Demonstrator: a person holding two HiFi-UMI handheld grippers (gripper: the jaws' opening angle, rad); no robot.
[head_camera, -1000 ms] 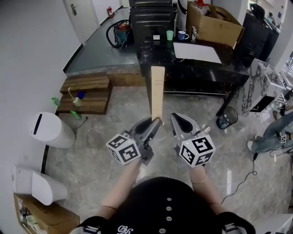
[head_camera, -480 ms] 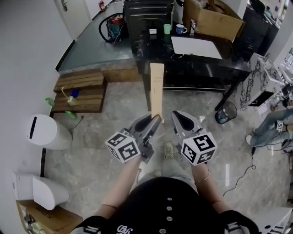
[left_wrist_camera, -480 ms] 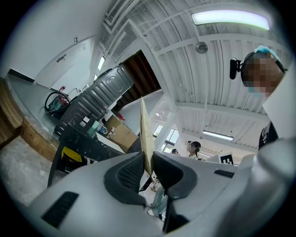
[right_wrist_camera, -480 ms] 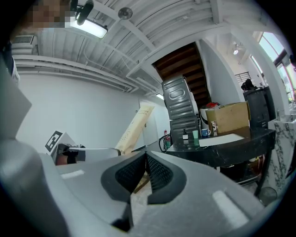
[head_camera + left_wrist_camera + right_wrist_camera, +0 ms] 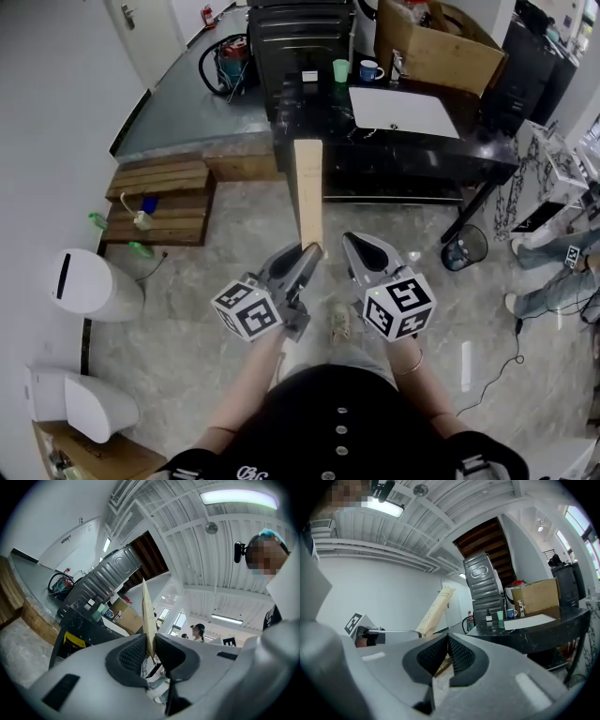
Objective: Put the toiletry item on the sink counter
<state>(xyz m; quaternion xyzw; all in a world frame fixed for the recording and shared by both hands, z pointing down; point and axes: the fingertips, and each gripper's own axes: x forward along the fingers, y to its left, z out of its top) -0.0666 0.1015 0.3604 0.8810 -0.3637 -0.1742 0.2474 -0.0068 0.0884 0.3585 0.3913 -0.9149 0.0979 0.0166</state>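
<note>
Head view: left gripper point(image 5: 305, 255) sits just left of frame centre, clamped on the bottom end of a long tan carton point(image 5: 307, 187). The carton stands near upright and runs from the jaws toward 12 o'clock. Print on it is too small to read, so it's probably the toiletry item, but I can't confirm that.

Left gripper view: both pads pinch the carton point(image 5: 147, 616) edge-on at the left gripper point(image 5: 149, 651). The grip is firm, with no gap on either side.

Right gripper point(image 5: 367, 251) is just beside the left one, at its 3 o'clock. Right gripper view: the pads of the right gripper point(image 5: 446, 646) are pressed together with nothing between them. The carton point(image 5: 435, 611) shows at 10 o'clock of those jaws, tilted, apart from them.

The sink counter point(image 5: 412, 155) is a black top at 12 to 1 o'clock in head view, with a white basin point(image 5: 403, 111) set in it. The carton is in the air over the floor point(image 5: 187, 309), not on the counter.

On the counter's far edge:
- green cup point(image 5: 341, 70)
- blue mug point(image 5: 372, 70) just beside it
- cardboard box point(image 5: 441, 47) at 1 o'clock

Off the counter:
- black ribbed cabinet point(image 5: 305, 37) at 12 o'clock
- wooden pallet point(image 5: 159, 192) at 10 o'clock
- white bin point(image 5: 89, 281) at 9 o'clock
</note>
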